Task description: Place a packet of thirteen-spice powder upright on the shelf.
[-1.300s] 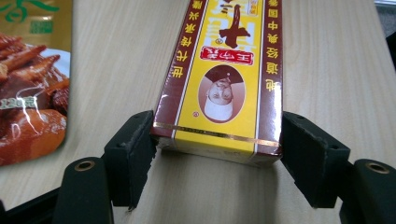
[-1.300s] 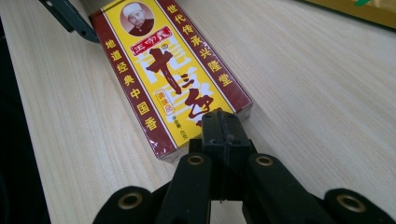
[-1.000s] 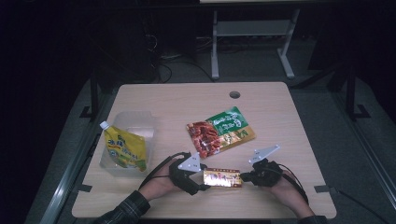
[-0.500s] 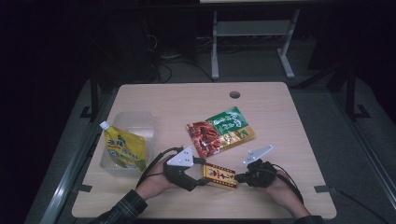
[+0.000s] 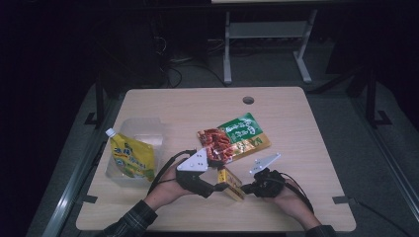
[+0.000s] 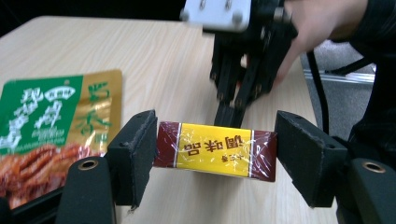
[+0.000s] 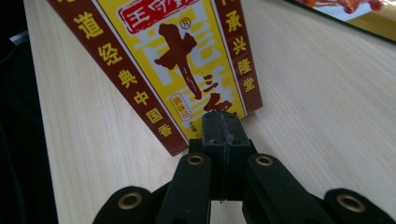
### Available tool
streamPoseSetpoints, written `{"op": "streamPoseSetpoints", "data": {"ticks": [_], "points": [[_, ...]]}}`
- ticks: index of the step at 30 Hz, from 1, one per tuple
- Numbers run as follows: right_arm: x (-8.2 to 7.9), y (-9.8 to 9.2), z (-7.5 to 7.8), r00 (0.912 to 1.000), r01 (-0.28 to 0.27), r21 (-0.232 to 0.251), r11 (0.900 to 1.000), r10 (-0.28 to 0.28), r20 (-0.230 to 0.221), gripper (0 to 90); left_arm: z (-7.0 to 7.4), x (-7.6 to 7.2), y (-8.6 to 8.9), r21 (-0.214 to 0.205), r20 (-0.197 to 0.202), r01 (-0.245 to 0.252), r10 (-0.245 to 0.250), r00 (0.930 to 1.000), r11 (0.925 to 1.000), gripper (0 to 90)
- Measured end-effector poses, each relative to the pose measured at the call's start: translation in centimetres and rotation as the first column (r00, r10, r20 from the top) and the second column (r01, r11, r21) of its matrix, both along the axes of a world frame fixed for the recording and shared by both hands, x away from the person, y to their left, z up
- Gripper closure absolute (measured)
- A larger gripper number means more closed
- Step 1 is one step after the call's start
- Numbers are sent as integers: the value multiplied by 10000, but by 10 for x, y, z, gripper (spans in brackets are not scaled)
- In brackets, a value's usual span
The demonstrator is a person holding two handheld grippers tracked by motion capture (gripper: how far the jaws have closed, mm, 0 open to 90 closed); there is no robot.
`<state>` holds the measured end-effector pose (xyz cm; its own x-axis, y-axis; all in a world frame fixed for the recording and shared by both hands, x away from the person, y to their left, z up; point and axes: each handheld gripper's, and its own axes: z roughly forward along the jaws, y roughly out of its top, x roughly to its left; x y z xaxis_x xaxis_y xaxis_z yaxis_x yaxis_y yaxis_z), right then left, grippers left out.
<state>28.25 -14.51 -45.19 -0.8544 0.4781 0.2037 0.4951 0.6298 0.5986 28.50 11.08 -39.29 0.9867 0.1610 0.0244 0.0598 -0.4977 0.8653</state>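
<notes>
A small yellow-and-maroon box [image 5: 231, 184] stands tilted near the table's front edge, its left end raised. My left gripper [image 5: 221, 184] is shut on it, with one pad on each short end of the box [image 6: 215, 149] in the left gripper view. My right gripper [image 5: 245, 189] is shut with nothing between its jaws. Its joined tips [image 7: 223, 122] touch the bottom edge of the box's printed face [image 7: 173, 60], down near the table. The right gripper [image 6: 229, 114] also shows behind the box in the left gripper view, held by a hand.
A green-and-red snack pouch [image 5: 234, 138] lies flat just behind the grippers. At the left, a yellow spouted pouch [image 5: 129, 157] rests in a clear plastic tub [image 5: 143, 127]. A cable hole [image 5: 248, 100] sits at the table's far side. The front edge [image 5: 217, 228] is close.
The left gripper has risen with the box's left end, so the box went from lying flat to steeply tilted. The right gripper stayed low at the box's other end.
</notes>
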Motion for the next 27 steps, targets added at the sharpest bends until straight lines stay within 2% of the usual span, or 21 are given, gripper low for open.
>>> {"op": "streamPoseSetpoints", "data": {"ticks": [3,6,10,12,14,15,21,22,23,26,27], "points": [[2,6,-1,9999,-141,-102,9998,142,35,900,6,2,-10,-94,71,95,-95,9999,9999,313],[5,10,-1,9997,-207,-186,9996,209,102,899,7,4,-13,-50,124,112,-112,9999,9999,314],[12,14,-1,9993,-297,-178,9994,301,223,899,8,5,-19,-80,104,-40,41,9999,10000,316],[16,17,-1,9991,-342,-116,9993,345,265,899,8,6,-22,-31,125,-132,132,9998,9999,316],[18,21,0,9996,-263,46,9996,263,99,900,9,6,-24,54,249,-143,141,9996,9999,317],[22,24,-1,9983,-477,-82,9988,479,333,900,9,6,-25,82,240,-165,163,9996,9998,317],[22,23,0,9985,-436,45,9990,434,324,899,9,5,-23,13,196,-140,139,9997,9999,315],[21,24,1,9994,-312,208,9993,308,179,899,10,5,-23,19,188,-114,114,9998,9999,315],[21,23,2,9990,-324,119,9994,320,321,899,10,4,-22,59,204,-110,108,9997,9999,315],[19,22,3,9994,-248,206,9995,243,238,899,10,3,-20,39,57,-203,203,9998,9998,314],[20,20,3,9988,-291,130,9995,286,404,899,10,3,-18,30,41,-206,206,9998,9998,314]]}}
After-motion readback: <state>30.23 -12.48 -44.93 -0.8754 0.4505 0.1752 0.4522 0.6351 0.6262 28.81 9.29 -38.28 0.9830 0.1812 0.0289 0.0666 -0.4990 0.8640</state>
